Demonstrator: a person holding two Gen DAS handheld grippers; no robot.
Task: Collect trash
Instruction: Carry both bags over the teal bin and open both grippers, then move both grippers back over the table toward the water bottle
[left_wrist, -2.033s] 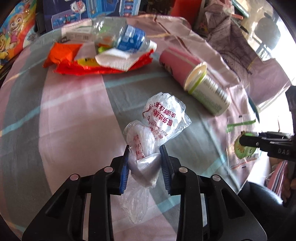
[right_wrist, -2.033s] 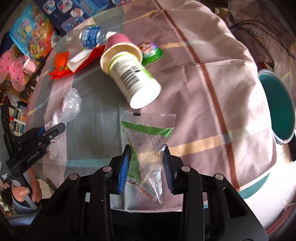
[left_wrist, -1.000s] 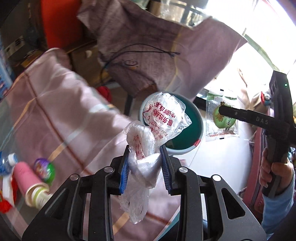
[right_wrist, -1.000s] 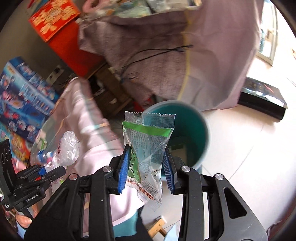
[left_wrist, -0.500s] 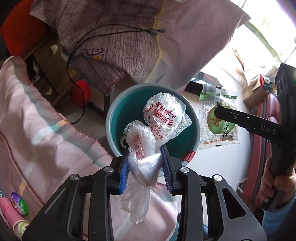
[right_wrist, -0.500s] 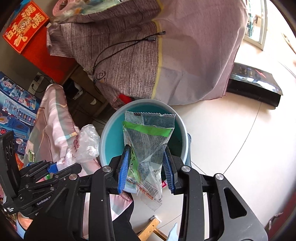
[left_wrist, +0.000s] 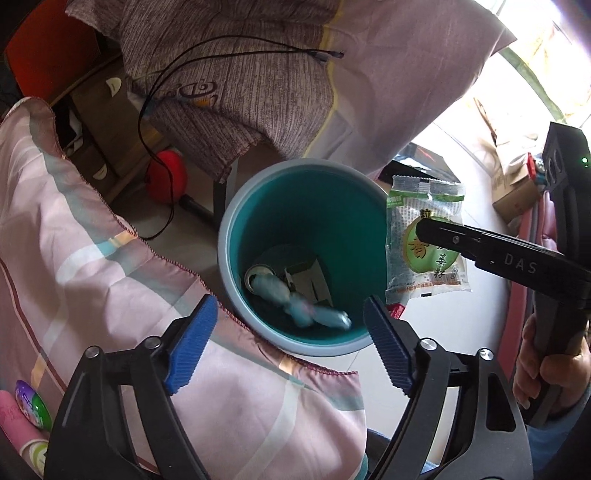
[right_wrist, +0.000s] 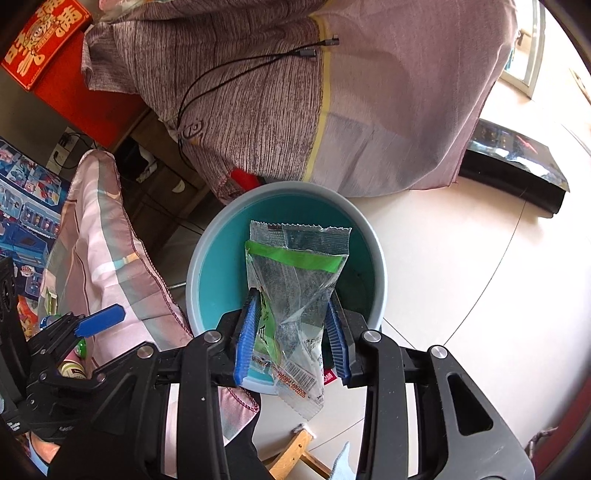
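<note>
A teal trash bin (left_wrist: 236, 206) stands on the floor beside the table. My left gripper (left_wrist: 291, 347) is open and empty above the bin's near rim. The crumpled clear plastic bag (left_wrist: 299, 306) is blurred low inside the bin, next to other scraps. My right gripper (right_wrist: 291, 332) is shut on a clear snack wrapper with a green band (right_wrist: 295, 280) and holds it over the bin (right_wrist: 207, 258). The wrapper also shows in the left wrist view (left_wrist: 424, 240), at the bin's right rim.
The pink plaid tablecloth (left_wrist: 92, 280) hangs at the left, with a cup and a small round lid (left_wrist: 33, 406) at its edge. A grey-draped piece of furniture (left_wrist: 240, 81) with black cables stands behind the bin. Pale floor (right_wrist: 461, 277) lies to the right.
Both grippers swung from the table to the bin. My left gripper has opened and the plastic bag has dropped into the bin. The right gripper still holds the wrapper.
</note>
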